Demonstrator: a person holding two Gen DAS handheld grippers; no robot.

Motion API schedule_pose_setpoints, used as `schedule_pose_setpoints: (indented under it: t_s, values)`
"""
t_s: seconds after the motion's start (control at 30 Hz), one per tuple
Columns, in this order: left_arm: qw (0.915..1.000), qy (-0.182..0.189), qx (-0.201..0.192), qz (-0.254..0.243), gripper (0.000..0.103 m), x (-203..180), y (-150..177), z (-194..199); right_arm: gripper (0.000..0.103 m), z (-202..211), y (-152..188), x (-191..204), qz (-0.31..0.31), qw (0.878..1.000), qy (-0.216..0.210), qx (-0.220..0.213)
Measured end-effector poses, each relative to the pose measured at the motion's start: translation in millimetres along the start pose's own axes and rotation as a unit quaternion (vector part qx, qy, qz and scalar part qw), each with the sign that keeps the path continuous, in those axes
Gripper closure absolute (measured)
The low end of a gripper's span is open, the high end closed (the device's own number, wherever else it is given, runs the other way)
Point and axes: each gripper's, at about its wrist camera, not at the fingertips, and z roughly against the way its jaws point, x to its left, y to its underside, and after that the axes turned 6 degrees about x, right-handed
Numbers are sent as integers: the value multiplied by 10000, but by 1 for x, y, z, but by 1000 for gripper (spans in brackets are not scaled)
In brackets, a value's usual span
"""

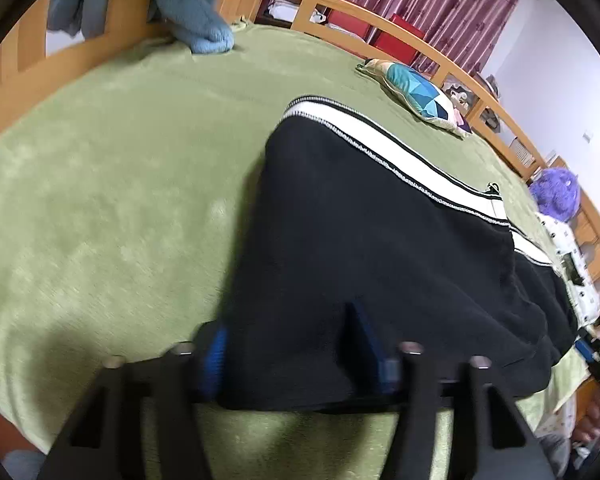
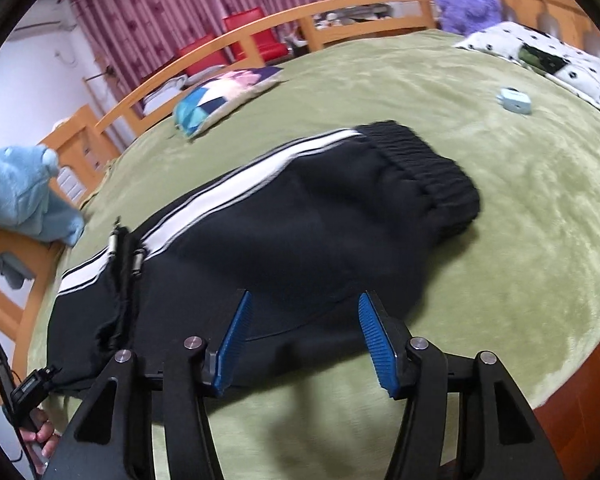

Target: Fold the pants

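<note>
**Black pants on a green bed cover, seen from two grippers**

At the bottom centre of the left wrist view, the left gripper (image 1: 292, 352) is seen with black fabric of the pants (image 1: 380, 240) lying between its two blue pads; whether the pads press on the cloth cannot be told. At the bottom centre of the right wrist view, the right gripper (image 2: 304, 340) is shown with its jaws apart and nothing clamped, poised over the near edge of the pants (image 2: 300, 240). One pair of pants is counted, laid across the green bed cover (image 2: 500, 200), with a white side stripe (image 2: 236, 184) and a ribbed waistband (image 2: 432, 176) toward the right of centre. Beyond it, two cushions are seen: one patterned cushion (image 2: 224, 92) at upper left, one spotted cushion (image 2: 548, 60) at upper right. Two plush toys are counted, one blue toy (image 2: 20, 192) at the left edge and one purple toy (image 2: 466, 0) at the top. Two red chairs (image 2: 236, 36) stand before the curtain (image 2: 172, 4).
</note>
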Motion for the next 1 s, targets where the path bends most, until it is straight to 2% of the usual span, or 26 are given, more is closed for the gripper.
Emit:
schedule_pose_setpoints:
  t_s: [0.07, 0.27, 0.4, 0.5, 0.63, 0.87, 1.0]
  values:
    - [10000, 18, -28, 22, 68, -1, -4, 4, 49, 1, 2, 12, 93, 10000, 16, -23]
    - [9994, -64, -268, -231, 83, -20, -10, 22, 55, 7, 8, 41, 288, 9995, -54, 92]
    - [9984, -77, -431, -365, 84, -35, -16, 38, 62, 17, 9, 58, 542, 9984, 79, 110]
    - [9982, 5, -497, -343, 84, -48, -24, 54, 63, 34, 8, 69, 749, 9971, 146, 33]
    - [9971, -43, -562, -509, 84, -71, -33, 69, 63, 61, -2, 91, 1235, 9900, 654, -185]
    - [9945, -179, -578, -858, 85, -121, -43, 91, 62, 78, -6, 91, 1459, 9881, 433, -219]
    - [9945, -271, -568, -842, 85, -139, -45, 97, 60, 58, -6, 81, 1379, 9899, 309, 114]
